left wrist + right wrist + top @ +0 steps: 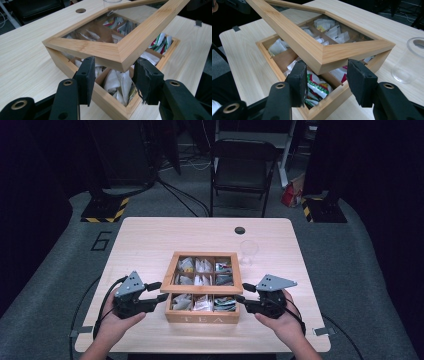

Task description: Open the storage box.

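A wooden tea box (202, 317) marked TEA stands near the table's front edge, its compartments full of tea bags (117, 82). Its glass-paned lid (205, 289) is hinged at the back and tilted up at the front. My left gripper (162, 291) has its pads against the lid's front left corner (100, 48), above the box wall (107, 96). My right gripper (241, 292) grips the front right corner (337, 52) the same way, over a green-and-red tea bag (317, 85). A hand holds each gripper.
A clear plastic cup (248, 251) stands just behind the box's right corner, close to my right gripper (327, 63). A round cable hole (240, 230) lies farther back. A black folding chair (242, 165) stands beyond the table.
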Demonstrator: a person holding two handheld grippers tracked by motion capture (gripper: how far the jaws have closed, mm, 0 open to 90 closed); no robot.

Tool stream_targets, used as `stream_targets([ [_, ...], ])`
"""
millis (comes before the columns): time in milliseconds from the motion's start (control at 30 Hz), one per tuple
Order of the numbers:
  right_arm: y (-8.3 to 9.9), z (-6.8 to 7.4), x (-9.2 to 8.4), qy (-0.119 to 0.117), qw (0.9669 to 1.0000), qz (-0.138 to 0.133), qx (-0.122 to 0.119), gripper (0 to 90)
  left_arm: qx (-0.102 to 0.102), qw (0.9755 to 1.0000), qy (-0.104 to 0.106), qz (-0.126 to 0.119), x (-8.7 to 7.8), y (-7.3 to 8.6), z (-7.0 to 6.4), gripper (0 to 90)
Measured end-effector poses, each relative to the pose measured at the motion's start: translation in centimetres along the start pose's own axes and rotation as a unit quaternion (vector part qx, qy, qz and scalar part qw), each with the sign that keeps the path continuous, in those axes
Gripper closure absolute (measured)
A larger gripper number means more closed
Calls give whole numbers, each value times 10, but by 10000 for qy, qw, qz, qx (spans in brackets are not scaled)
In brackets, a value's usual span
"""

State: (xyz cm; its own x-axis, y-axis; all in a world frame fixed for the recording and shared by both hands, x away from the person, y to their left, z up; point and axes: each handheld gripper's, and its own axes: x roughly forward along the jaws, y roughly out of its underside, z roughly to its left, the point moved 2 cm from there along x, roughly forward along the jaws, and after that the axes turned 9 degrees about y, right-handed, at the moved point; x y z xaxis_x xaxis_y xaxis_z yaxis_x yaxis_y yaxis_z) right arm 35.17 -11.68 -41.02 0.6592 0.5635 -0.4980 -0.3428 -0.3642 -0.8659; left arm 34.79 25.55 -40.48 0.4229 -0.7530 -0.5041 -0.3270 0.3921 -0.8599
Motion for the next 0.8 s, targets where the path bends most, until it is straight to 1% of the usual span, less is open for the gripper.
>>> stream_targets([
  [33, -3, -1, -1, -22, 10000, 2, 38, 507, -11, 10000, 9, -32, -1, -2, 1, 524],
  [67, -7, -4, -1, -64, 10000, -13, 42, 507, -42, 9999, 80, -45, -2, -6, 4, 525],
  [100, -9, -5, -2, -62, 10000, -10, 72, 506, -24, 9999, 101, -36, -3, -8, 5, 525],
  [133, -10, -5, -2, -79, 9999, -11, 81, 505, -18, 10000, 77, -59, -3, -9, 5, 525],
  [200, -13, -7, -2, -76, 9999, -6, 72, 505, -8, 9999, 109, -7, -4, -12, 7, 526],
  [233, -15, -7, -2, -78, 9999, -1, 77, 506, 11, 9999, 96, -30, -4, -14, 7, 527],
  [333, -18, -8, -2, -72, 10000, -12, 31, 506, 14, 9999, 143, 9, -5, -18, 9, 527],
  [533, -33, -16, -3, -129, 9998, -97, 142, 514, 45, 9998, 168, -49, -9, -33, 15, 528],
  [633, -38, -18, -4, -121, 9998, -108, 138, 517, 68, 9998, 178, -59, -10, -38, 17, 528],
  [667, -42, -19, -4, -106, 9998, -110, 100, 520, 97, 9998, 149, -68, -10, -41, 18, 528],
  [733, -43, -20, -4, -110, 9998, -112, 76, 520, 99, 9998, 168, -60, -11, -43, 19, 528],
  [800, -47, -22, -4, -123, 9998, -109, 132, 521, 80, 9997, 197, -125, -12, -47, 22, 528],
])
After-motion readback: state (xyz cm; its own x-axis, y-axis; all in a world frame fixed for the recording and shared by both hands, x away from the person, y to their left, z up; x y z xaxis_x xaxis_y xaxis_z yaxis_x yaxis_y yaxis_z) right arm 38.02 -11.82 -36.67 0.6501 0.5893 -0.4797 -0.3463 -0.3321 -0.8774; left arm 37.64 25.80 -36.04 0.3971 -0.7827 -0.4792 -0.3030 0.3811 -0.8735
